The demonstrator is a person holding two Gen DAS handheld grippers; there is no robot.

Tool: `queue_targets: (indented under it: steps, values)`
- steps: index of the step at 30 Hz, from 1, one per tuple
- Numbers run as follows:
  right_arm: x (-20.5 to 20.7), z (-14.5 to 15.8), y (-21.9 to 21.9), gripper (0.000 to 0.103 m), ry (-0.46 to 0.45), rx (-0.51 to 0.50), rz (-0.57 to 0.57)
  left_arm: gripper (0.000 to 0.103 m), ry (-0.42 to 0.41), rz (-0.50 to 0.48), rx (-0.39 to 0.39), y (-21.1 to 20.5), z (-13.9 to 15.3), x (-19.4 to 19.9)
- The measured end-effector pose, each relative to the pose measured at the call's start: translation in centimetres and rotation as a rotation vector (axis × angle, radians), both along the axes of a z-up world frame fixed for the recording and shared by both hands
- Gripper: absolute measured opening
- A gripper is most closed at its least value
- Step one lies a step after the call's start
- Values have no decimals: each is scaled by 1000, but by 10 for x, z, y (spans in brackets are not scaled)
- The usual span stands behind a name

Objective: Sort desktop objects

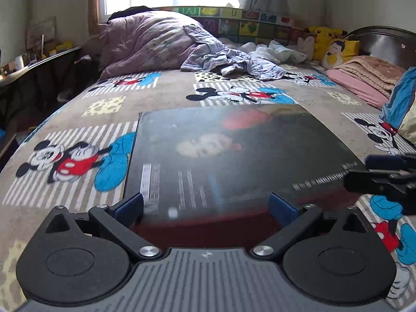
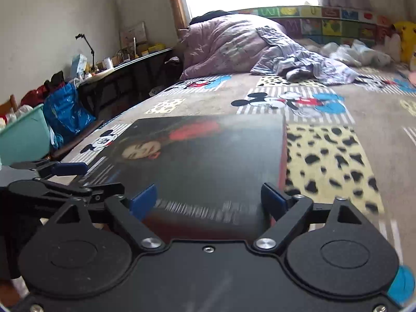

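The left gripper (image 1: 206, 205) and the right gripper (image 2: 208, 197) both hover with jaws spread wide over the near edge of a large dark book (image 1: 234, 156), clamping nothing; it lies flat on the cartoon-print bedspread (image 1: 78, 119), quilt (image 1: 145, 41) beyond

Cartoon-mouse bedspread (image 1: 78, 119), bunched pink duvet (image 1: 145, 39), yellow plush toy (image 1: 322, 39) (by headboard), blue bag (image 2: 65, 109)

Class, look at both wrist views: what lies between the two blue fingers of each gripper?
In each wrist view the near edge of the dark book lies between the fingers: the left gripper and the right gripper both stand open around it.
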State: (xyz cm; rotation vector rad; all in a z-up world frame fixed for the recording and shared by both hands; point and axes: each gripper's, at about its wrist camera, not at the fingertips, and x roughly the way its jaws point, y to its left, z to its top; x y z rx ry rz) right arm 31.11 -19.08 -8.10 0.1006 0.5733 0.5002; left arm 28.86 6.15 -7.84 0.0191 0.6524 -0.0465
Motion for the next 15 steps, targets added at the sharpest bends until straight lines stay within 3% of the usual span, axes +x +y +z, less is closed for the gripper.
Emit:
queue_targets:
  steps: [5,8,11,15]
  values:
    - [-52,-14,-23,95,80,77,-74,103,62,32,-44,-9,-12,-42]
    - [-81,-19,-34,102,107,83,-121,103,76,57,-37,-15,-20,-70]
    - [-101,-20,-41,102,148,73,-161,103,93,86,-63,-18,-27,-98]
    - [-130,-15,-46,102,152,74,-112,103,95,104,-82,-29,-31,-135]
